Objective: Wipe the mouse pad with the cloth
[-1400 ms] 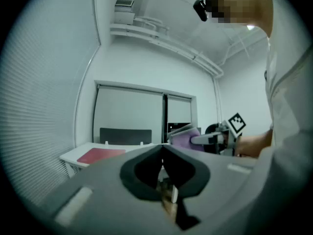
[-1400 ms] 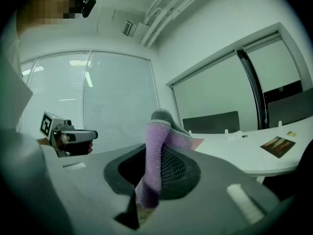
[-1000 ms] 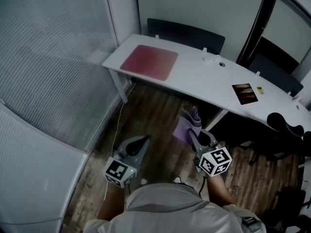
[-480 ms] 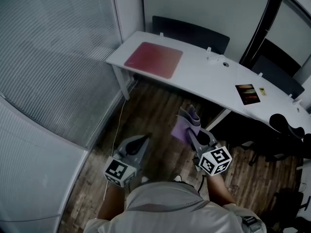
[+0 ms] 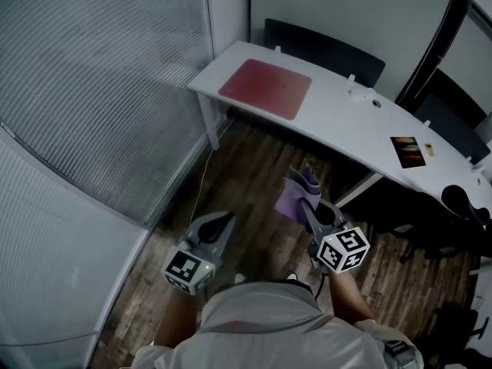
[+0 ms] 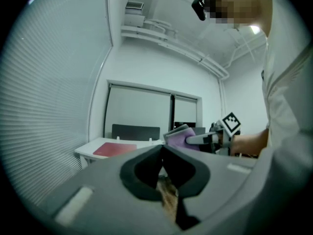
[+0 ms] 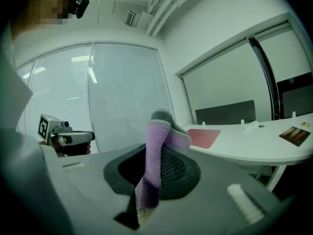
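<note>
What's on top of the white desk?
A red mouse pad near the left end, a dark card toward the right, plus bits too small to identify. The desk's far end is out of view.

Head view steeply down; gripper views level; mouse pad [image 5: 265, 88] shared

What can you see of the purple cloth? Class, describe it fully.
The cloth is soft, fuzzy purple fabric with a grey edge, folded and limp. It is pinched between the shut jaws of the right gripper, sticking up past them, held above the wooden floor, short of the white desk.
</note>
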